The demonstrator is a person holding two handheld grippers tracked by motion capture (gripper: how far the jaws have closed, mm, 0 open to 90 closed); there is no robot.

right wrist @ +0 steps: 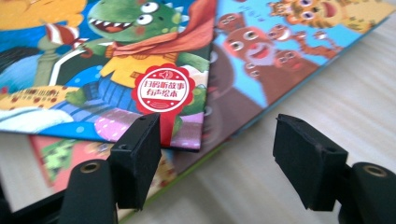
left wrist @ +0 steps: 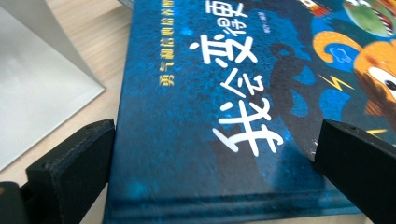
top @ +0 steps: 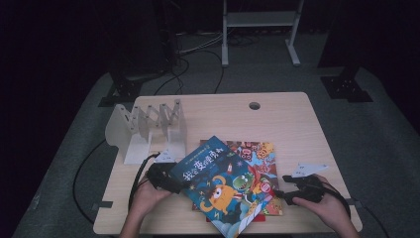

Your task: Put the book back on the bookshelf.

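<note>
At front edge of worktop (top: pixel 297 106): blue picture book (top: pixel 220 186) lies skewed atop stack of picture books (top: pixel 257 153), near white expandable book rack (top: pixel 148 129). Left gripper (top: pixel 166 179) released, jaws spread either side of blue book's spine edge, likely lining up for pinch. Right gripper (top: pixel 289 191) likewise unclenched, jaws apart at stack's right corner, grasping nothing, probably placed to steady lower books while top one lifts toward rack.

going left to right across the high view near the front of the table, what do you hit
left gripper → blue picture book → book underneath it → right gripper. The white folding book rack sits farther back on the left.
</note>
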